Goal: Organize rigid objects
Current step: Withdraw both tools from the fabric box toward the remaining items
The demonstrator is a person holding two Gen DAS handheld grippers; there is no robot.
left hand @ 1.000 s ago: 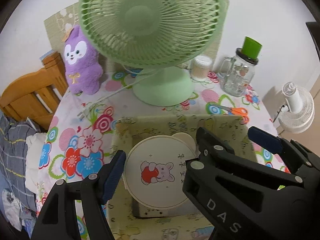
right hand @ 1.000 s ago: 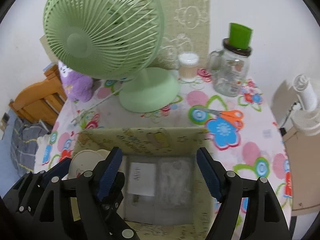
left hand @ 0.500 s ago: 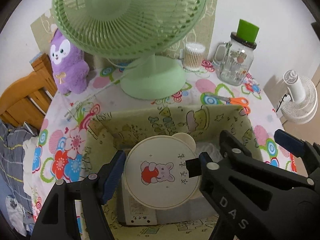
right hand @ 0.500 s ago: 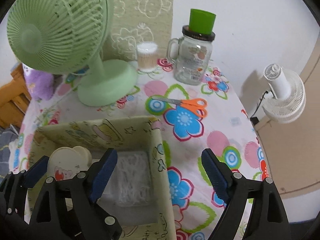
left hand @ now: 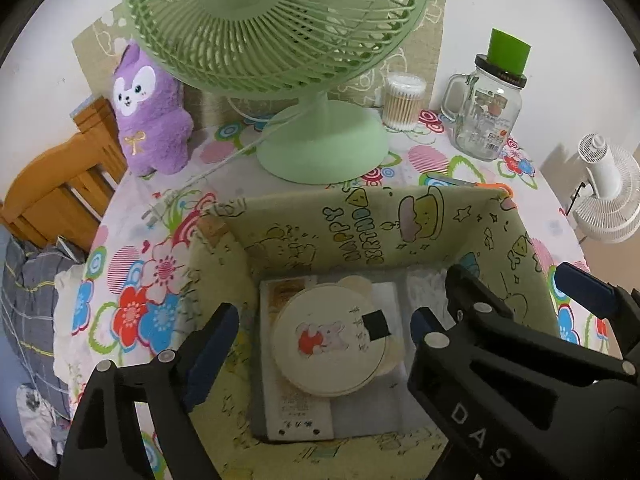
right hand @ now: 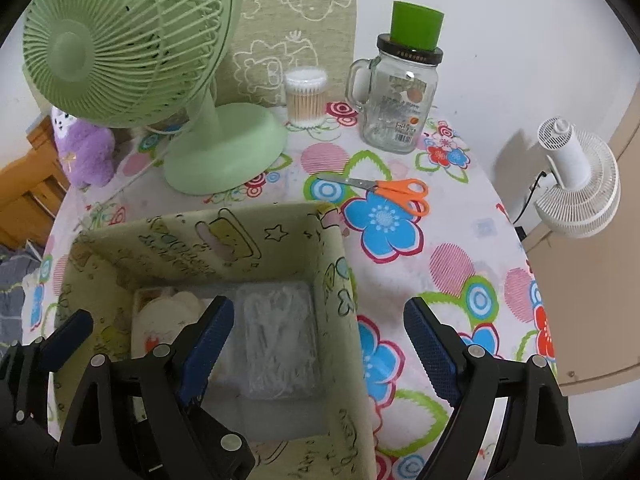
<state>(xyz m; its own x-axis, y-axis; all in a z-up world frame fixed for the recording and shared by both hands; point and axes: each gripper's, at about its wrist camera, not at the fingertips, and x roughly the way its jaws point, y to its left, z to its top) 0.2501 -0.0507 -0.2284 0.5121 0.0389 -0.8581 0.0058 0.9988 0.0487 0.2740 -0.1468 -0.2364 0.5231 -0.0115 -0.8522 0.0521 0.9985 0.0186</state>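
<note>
A round cream case with a cartoon bear (left hand: pixel 330 346) lies inside the green fabric box (left hand: pixel 400 220), on top of a flat packet. My left gripper (left hand: pixel 320 332) is open above it, fingers apart on both sides. My right gripper (right hand: pixel 316 334) is open over the box's right wall (right hand: pixel 344 280); its left finger is above the box interior. Orange scissors (right hand: pixel 394 192) lie on the floral tablecloth behind the box. A clear bag (right hand: pixel 280 340) lies in the box's right half.
A green desk fan (left hand: pixel 280 40) stands behind the box. A purple plush (left hand: pixel 150 112), a cotton swab jar (right hand: pixel 306 96) and a glass mug jar with green lid (right hand: pixel 400 92) stand at the back. A white fan (right hand: pixel 576 184) is beyond the table's right edge.
My left gripper let go of the round case, which now lies in the box, and pulled back up. My right gripper shifted to the right, over the box's right wall.
</note>
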